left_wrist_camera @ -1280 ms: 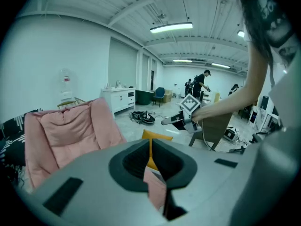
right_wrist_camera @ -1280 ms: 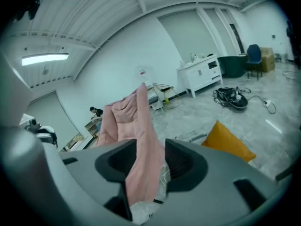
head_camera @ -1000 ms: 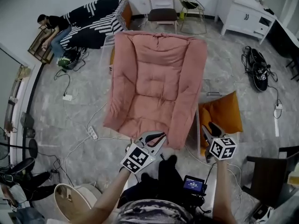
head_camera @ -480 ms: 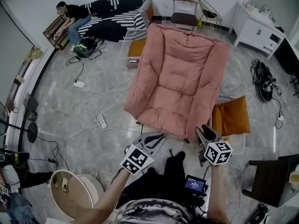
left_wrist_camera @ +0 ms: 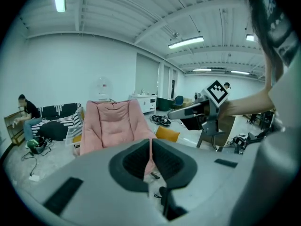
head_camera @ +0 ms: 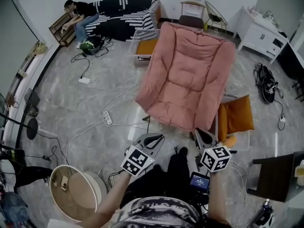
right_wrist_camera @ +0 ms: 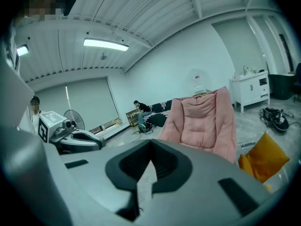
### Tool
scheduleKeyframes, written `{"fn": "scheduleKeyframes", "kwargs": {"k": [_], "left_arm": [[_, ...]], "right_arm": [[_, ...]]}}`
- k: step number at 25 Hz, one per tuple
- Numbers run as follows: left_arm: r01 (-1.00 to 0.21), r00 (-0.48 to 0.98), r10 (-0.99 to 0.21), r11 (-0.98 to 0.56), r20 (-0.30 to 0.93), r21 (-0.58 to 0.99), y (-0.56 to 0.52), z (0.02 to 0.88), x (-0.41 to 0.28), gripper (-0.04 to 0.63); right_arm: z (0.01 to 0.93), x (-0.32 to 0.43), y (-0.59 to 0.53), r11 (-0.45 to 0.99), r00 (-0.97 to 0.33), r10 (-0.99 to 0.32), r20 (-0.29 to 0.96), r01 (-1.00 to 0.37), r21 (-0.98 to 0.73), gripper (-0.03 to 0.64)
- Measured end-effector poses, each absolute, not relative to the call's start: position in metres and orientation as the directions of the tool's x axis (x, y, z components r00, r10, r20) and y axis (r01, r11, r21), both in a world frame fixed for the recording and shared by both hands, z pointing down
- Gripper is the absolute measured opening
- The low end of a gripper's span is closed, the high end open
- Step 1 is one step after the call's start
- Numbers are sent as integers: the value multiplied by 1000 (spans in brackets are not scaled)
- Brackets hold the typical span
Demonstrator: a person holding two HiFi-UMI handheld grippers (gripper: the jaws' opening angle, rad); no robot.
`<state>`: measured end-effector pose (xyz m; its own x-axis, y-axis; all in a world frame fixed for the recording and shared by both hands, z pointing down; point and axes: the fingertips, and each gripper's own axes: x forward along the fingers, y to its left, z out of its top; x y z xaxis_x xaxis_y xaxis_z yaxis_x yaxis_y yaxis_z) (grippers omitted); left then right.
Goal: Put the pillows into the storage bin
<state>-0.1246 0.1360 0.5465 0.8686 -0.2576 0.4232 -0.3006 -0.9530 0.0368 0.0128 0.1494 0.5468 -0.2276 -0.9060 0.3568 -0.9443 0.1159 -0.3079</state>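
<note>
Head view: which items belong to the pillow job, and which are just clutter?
Job: orange pillow, standing in the near clear bin; second orange pillow, in the far clear bin.
Clutter: pink padded chair, black shoes, power strip, striped sofa, white cabinet.

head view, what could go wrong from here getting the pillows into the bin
A corded power strip lies on the floor close ahead, so it is a likely trip hazard. The pink cushion looks much bigger than the clear bin, which already holds an orange pillow. It may not fit, or could tip the bin.
</note>
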Motion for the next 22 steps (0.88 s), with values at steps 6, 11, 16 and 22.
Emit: {"fn": "scheduleKeyframes", "kwargs": {"k": [6,11,16,22], "left_arm": [[-322,875,-282,-946,393,38,148,540,-139,12],[-330,882,-289,-943,372,51,156,535,-142,12],[-325,887,-286,-945,362,49,157,529,-141,12],[-329,890,-294,-943,348,44,157,528,-141,12]], "right_arm": [[535,-18,164,169,-268,-902,337,-940,-295,-3],[528,-33,174,204,-290,-898,331,-941,-270,-5],[525,-42,174,232,-310,-891,331,-939,-255,-5],[524,-48,172,247,-319,-891,324,-938,-242,-5]]}}
